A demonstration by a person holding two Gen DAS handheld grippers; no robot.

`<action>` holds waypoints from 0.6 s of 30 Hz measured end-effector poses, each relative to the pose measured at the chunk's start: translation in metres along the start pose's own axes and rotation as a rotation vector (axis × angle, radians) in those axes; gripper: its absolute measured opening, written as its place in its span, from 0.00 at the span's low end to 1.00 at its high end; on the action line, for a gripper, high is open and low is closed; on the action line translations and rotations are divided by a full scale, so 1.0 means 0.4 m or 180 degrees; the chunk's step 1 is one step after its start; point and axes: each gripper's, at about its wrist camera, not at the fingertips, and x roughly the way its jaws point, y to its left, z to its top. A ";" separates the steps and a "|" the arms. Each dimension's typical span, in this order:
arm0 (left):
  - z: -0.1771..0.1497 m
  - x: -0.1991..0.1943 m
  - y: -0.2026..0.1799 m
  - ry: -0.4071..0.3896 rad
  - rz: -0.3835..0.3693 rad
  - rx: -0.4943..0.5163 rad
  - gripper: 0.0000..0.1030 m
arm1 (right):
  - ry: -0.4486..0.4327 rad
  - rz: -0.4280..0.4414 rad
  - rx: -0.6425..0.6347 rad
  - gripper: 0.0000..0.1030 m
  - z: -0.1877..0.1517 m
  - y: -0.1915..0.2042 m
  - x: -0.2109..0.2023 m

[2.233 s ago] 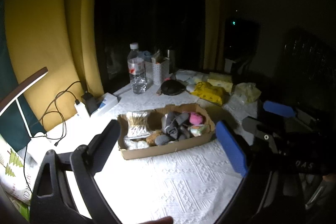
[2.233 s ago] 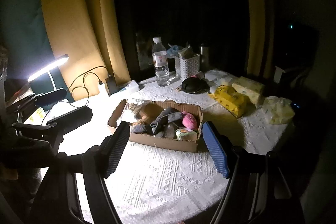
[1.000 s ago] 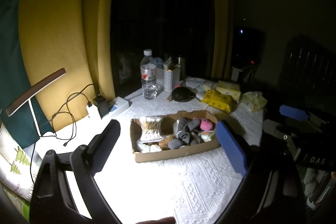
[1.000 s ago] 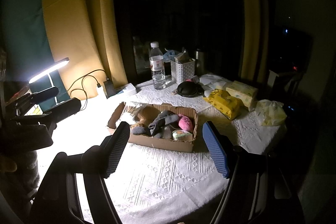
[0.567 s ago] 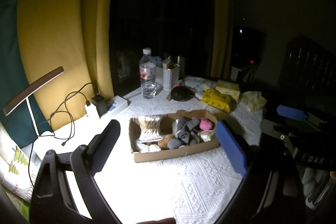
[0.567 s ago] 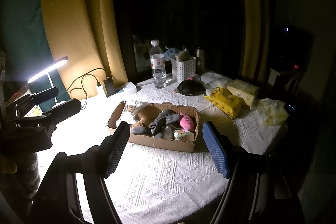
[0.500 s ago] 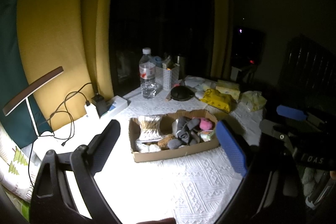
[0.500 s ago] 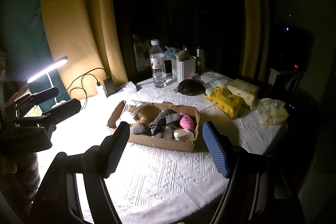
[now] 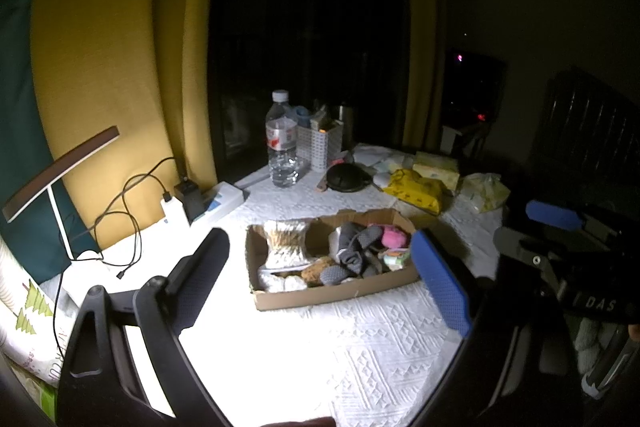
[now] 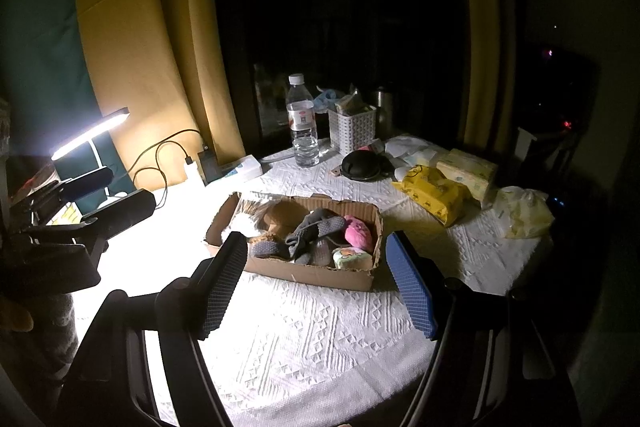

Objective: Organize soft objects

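A shallow cardboard box (image 9: 332, 293) sits on the white tablecloth, also in the right wrist view (image 10: 312, 273). It holds grey socks (image 10: 316, 229), a pink plush (image 10: 358, 231), a small pale green pack (image 10: 352, 258), a brown soft piece (image 9: 316, 271) and a bundle of cotton swabs (image 9: 285, 241). My left gripper (image 9: 320, 281) is open and empty, held back from the box. My right gripper (image 10: 316, 281) is open and empty, framing the box's near side from above. The right gripper also shows at the right of the left wrist view (image 9: 554, 215).
Behind the box stand a water bottle (image 10: 302, 121), a white basket (image 10: 352, 131), a black round case (image 10: 362, 166), a yellow wipes pack (image 10: 434, 197), a tissue pack (image 10: 466, 169) and a plastic bag (image 10: 522, 213). A lit desk lamp (image 10: 90, 133), chargers and cables (image 10: 168, 157) are at left.
Both grippers drew back and rose a little from the box, then held nearly still. Both stay open and empty. Nothing in the box has moved.
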 end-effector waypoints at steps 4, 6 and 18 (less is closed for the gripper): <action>0.001 0.003 -0.001 -0.0005 0.0002 -0.0003 0.91 | -0.0002 0.0001 -0.0001 0.73 0.001 -0.001 0.001; 0.001 0.003 -0.001 -0.0006 0.0004 0.0004 0.91 | 0.0001 0.0002 0.0003 0.73 0.002 -0.002 0.002; 0.003 0.005 0.000 -0.0003 0.0002 -0.0004 0.91 | 0.0006 0.0007 0.0000 0.73 0.006 -0.005 0.005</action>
